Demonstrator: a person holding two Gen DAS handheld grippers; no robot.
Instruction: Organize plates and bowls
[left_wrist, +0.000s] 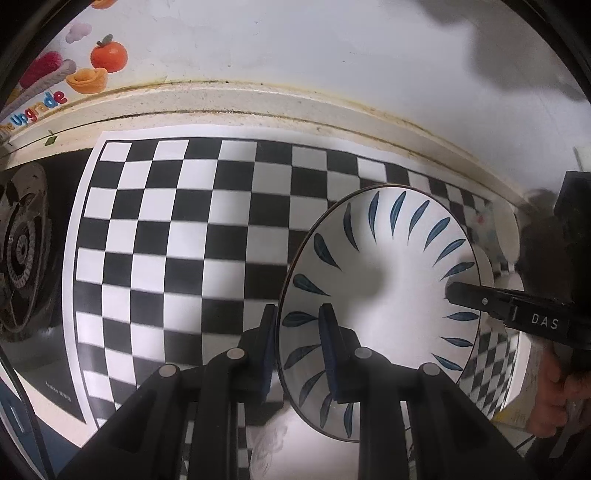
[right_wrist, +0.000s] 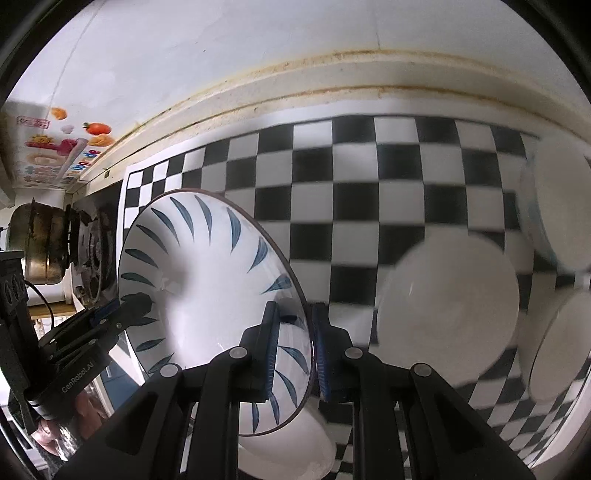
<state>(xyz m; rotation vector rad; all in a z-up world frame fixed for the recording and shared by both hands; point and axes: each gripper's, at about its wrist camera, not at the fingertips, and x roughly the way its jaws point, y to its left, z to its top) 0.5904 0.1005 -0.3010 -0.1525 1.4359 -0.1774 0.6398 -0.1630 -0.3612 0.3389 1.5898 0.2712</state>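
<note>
A white bowl with blue leaf marks round its rim (left_wrist: 388, 306) is held in the air over the checkerboard mat, gripped on both sides. My left gripper (left_wrist: 301, 347) is shut on its left rim, one finger inside and one outside. My right gripper (right_wrist: 293, 347) is shut on the opposite rim of the same bowl (right_wrist: 207, 280). The right gripper also shows in the left wrist view (left_wrist: 480, 301), and the left one in the right wrist view (right_wrist: 136, 306). A plain white bowl (right_wrist: 450, 306) sits on the mat to the right.
The checkerboard mat (left_wrist: 177, 236) covers the counter up to a stained white wall ledge (left_wrist: 258, 99). A gas burner (left_wrist: 22, 251) and a metal pot (right_wrist: 40, 251) stand at the left. More white bowls (right_wrist: 561, 206) (right_wrist: 557, 354) stand at the right edge, another below (right_wrist: 295, 446).
</note>
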